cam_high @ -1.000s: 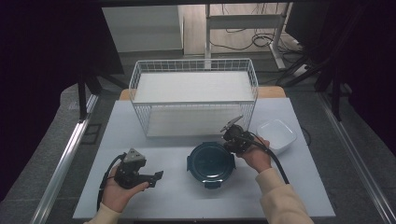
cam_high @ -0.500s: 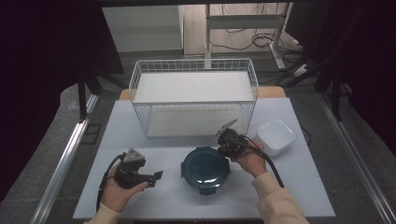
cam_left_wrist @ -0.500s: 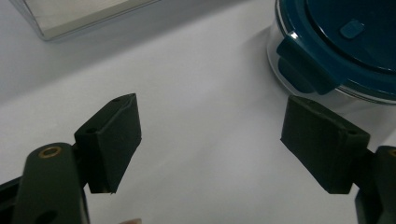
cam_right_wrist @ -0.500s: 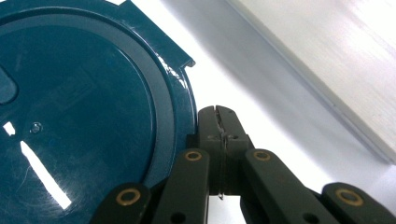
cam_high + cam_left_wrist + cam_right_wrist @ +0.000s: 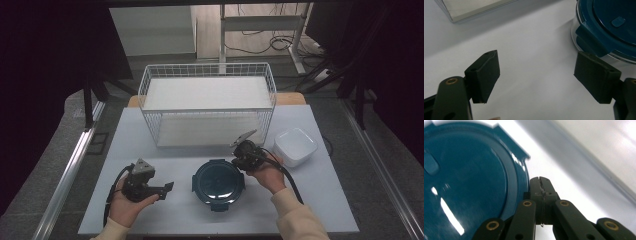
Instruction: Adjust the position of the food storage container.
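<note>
A round clear container with a dark teal clip-on lid (image 5: 218, 181) stands on the white table, toward the front. My right gripper (image 5: 239, 161) is at its far right rim, jaws shut. In the right gripper view the shut tips (image 5: 540, 182) lie against the edge of the lid (image 5: 469, 185), just below one of its latch flaps; I see nothing between the jaws. My left gripper (image 5: 167, 188) rests in the hand to the left of the container, open. In the left gripper view the gripper (image 5: 536, 77) is empty, with the container (image 5: 609, 27) beyond its right jaw.
A white wire basket (image 5: 207, 107) with a white liner stands across the back of the table. To the right of the right hand sits a white square bowl (image 5: 295, 146). Bare table (image 5: 345, 200) lies at the front right, and its edges drop to a dark floor.
The right hand has shifted a little left and toward the table's front, and the teal-lidded container has moved the same way with it. The left hand has stayed still.
</note>
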